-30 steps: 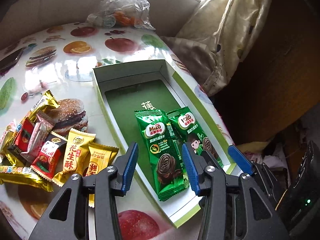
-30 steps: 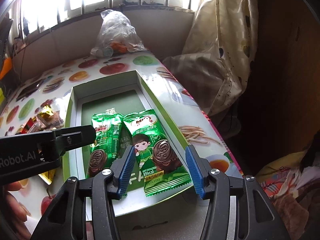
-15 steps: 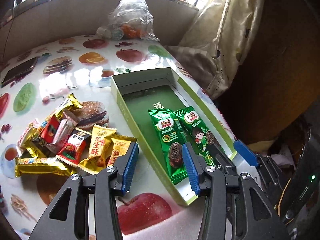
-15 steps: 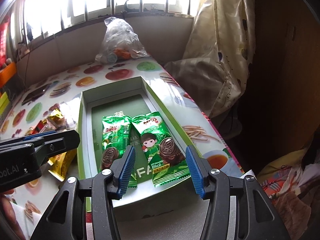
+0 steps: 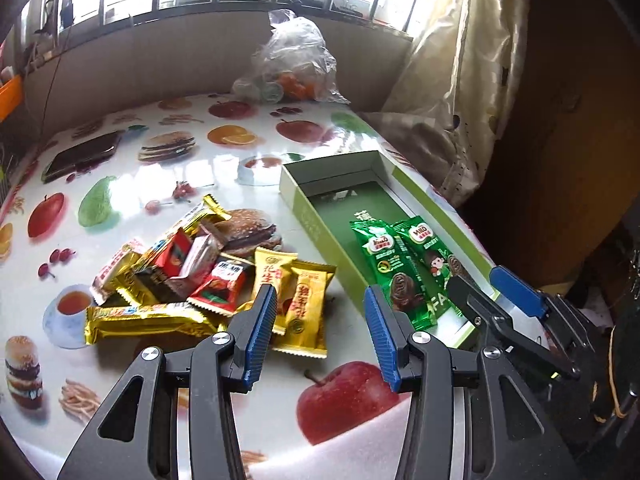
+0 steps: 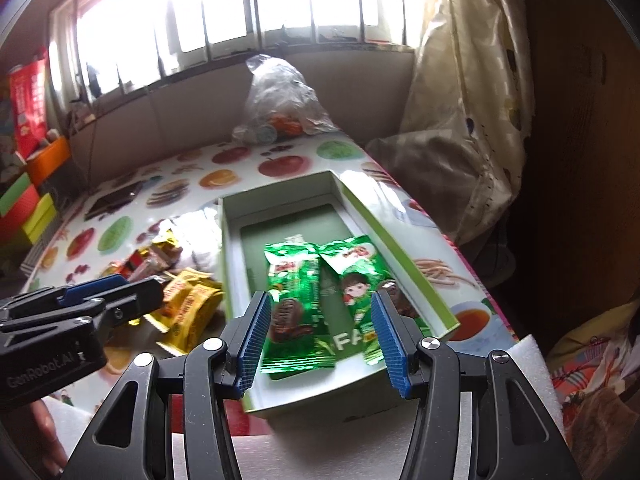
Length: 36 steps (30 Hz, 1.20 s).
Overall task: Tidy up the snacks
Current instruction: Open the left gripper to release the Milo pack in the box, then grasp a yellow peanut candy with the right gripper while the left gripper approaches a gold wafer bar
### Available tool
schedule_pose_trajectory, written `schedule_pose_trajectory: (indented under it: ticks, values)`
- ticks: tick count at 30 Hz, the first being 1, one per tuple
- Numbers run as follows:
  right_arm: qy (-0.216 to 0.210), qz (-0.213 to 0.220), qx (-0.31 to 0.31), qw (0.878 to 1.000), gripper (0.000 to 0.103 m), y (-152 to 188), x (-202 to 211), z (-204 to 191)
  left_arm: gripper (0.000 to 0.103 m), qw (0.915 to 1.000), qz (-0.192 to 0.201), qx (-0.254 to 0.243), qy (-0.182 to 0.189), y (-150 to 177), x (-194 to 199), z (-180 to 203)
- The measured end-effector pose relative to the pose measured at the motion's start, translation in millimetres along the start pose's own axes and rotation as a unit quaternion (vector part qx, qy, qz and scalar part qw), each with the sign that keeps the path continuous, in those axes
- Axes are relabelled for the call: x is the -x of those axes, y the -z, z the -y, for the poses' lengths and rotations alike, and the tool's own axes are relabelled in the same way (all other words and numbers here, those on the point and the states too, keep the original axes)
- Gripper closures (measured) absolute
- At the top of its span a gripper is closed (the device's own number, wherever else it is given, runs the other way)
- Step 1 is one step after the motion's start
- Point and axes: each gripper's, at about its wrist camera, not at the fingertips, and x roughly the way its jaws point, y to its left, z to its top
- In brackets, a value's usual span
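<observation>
Nearest the lens, the left gripper (image 5: 318, 322) hangs over the near edge of the glossy fruit-and-burger-printed tablecloth (image 5: 248, 168), its blue-padded jaws partly apart and empty. The right gripper (image 6: 320, 332) hovers over the near end of the shallow green-and-white cardboard box (image 6: 404, 248), jaws wider apart, likewise empty.

Just beyond the left jaws lies the loose heap of small foil-wrapped sweets (image 5: 188, 280): two yellow pillow packs (image 5: 296, 296) nearest, a long gold bar (image 5: 148, 318) at the heap's near-left side, and red and brown pieces behind. These are judged light, crinkly and slippery, each a soft wrapper round a small hard or crumbly core. The best hold is probably across the filled middle; the crimped end seals would likely slide between the pads. Pieces overlap, so an outlying yellow pack seems the cleanest pick.

Inside the box, toward its near end, two glossy green biscuit packets (image 6: 296, 300) lie side by side, lengthwise. Its far half is bare green floor.

Farther on, a dark phone (image 5: 82, 156) rests near the tablecloth's left edge, and a clear plastic bag of goods (image 5: 294, 64) sits at the far edge below the window.
</observation>
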Motion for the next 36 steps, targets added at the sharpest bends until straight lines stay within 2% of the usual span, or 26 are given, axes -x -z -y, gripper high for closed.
schedule_pose_trajectory:
  ticks: [8,18,22,28,36]
  values:
    - [-0.050,0.001,0.031,0.998,0.051,1,2,-27,0.056,0.9990,0.008,0.042,-0.016,9,13,-42]
    - [-0.102,-0.051,0.064,0.991,0.051,9,-24,-64,0.056,0.9948,0.015,0.086,-0.052,20,18,-96]
    - [-0.106,-0.055,0.077,0.990,0.051,8,-32,-79,0.056,0.9921,0.007,0.109,-0.062,25,16,-115]
    - [-0.111,-0.076,0.080,0.988,0.051,9,-49,-92,0.056,0.9910,0.002,0.117,-0.065,29,11,-127]
    - [-0.089,-0.097,0.060,0.989,0.063,8,-70,-92,0.056,0.9906,0.000,0.120,-0.067,28,5,-137]
